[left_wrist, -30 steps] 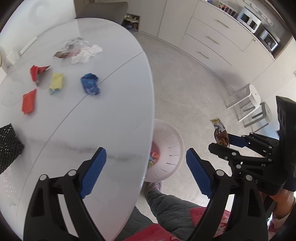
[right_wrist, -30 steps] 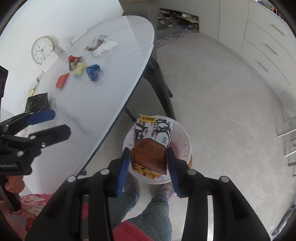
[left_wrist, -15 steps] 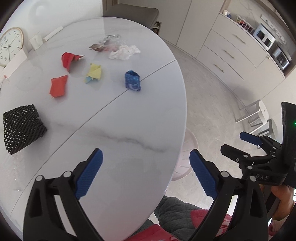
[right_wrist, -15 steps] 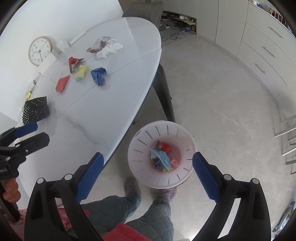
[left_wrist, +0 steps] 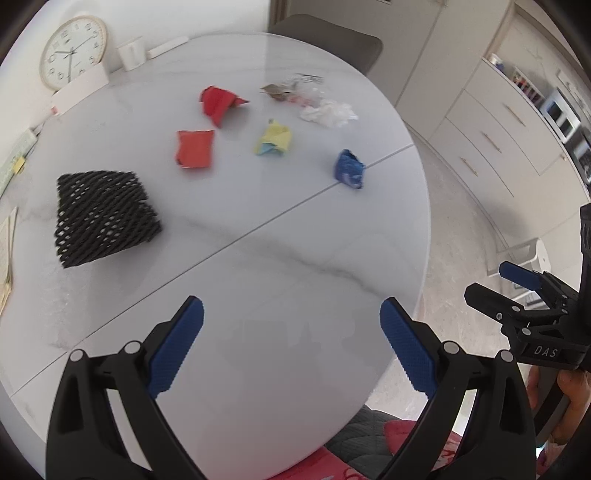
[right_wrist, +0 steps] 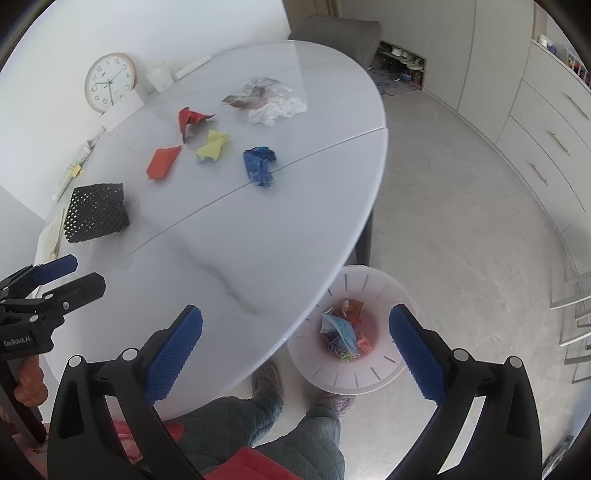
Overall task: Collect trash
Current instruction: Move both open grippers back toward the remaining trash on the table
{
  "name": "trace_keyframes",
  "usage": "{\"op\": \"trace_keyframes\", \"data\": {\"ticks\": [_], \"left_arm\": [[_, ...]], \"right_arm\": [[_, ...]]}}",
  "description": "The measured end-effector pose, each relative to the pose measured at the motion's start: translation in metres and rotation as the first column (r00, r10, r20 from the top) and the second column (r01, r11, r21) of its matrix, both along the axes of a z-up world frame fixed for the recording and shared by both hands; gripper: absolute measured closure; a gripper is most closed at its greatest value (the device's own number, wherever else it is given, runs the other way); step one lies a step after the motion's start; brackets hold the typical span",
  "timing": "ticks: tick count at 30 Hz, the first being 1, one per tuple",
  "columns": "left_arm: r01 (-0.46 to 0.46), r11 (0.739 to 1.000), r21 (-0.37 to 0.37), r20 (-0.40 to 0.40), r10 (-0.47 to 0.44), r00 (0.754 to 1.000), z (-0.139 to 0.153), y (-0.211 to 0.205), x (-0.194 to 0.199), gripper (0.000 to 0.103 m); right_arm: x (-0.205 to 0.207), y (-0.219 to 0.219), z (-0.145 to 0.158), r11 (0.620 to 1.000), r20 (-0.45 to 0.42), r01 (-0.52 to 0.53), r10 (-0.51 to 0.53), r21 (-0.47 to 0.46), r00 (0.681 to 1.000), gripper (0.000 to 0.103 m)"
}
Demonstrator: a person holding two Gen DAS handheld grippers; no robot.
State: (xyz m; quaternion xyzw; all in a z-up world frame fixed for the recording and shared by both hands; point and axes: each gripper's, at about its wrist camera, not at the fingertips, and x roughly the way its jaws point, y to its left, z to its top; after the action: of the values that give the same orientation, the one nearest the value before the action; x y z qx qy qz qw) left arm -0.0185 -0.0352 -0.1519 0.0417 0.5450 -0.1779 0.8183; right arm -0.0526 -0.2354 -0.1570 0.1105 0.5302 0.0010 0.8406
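Note:
Trash lies on the white oval table point(left_wrist: 295, 266): a blue crumpled wrapper point(left_wrist: 348, 169), a yellow paper point(left_wrist: 274, 139), an orange paper point(left_wrist: 195, 148), a red paper point(left_wrist: 218, 102), a white tissue point(left_wrist: 328, 113) and a clear wrapper point(left_wrist: 291, 88). The same blue wrapper point(right_wrist: 259, 164) shows in the right wrist view. My left gripper point(left_wrist: 291, 343) is open and empty over the table's near part. My right gripper point(right_wrist: 295, 347) is open and empty above the table edge and the white bin point(right_wrist: 369, 380), which holds several pieces of trash.
A black mesh holder point(left_wrist: 101, 218) stands at the table's left. A clock point(left_wrist: 72, 51) and a white cup point(left_wrist: 130, 55) are at the back. A grey chair point(right_wrist: 338, 35) stands behind the table. Cabinets point(right_wrist: 546, 122) line the right wall. The person's legs point(right_wrist: 266, 417) are below.
My right gripper opened and dropped the snack packet into the bin. Both grippers then swung left toward the table, the left one coming over the tabletop.

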Motion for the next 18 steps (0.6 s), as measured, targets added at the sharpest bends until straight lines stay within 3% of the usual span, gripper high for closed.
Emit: {"op": "trace_keyframes", "data": {"ticks": [10, 18], "left_arm": [[-0.142, 0.99, -0.014, -0.022, 0.142, 0.99, -0.007, 0.054, 0.017, 0.011], [-0.164, 0.986, -0.014, -0.021, 0.164, 0.986, -0.012, 0.058, 0.045, 0.011]], "right_arm": [[0.025, 0.035, -0.005, 0.998, -0.014, -0.064, 0.064, 0.004, 0.998, 0.003], [0.05, 0.044, -0.005, 0.995, -0.015, -0.094, 0.094, -0.017, 0.995, 0.003]]}}
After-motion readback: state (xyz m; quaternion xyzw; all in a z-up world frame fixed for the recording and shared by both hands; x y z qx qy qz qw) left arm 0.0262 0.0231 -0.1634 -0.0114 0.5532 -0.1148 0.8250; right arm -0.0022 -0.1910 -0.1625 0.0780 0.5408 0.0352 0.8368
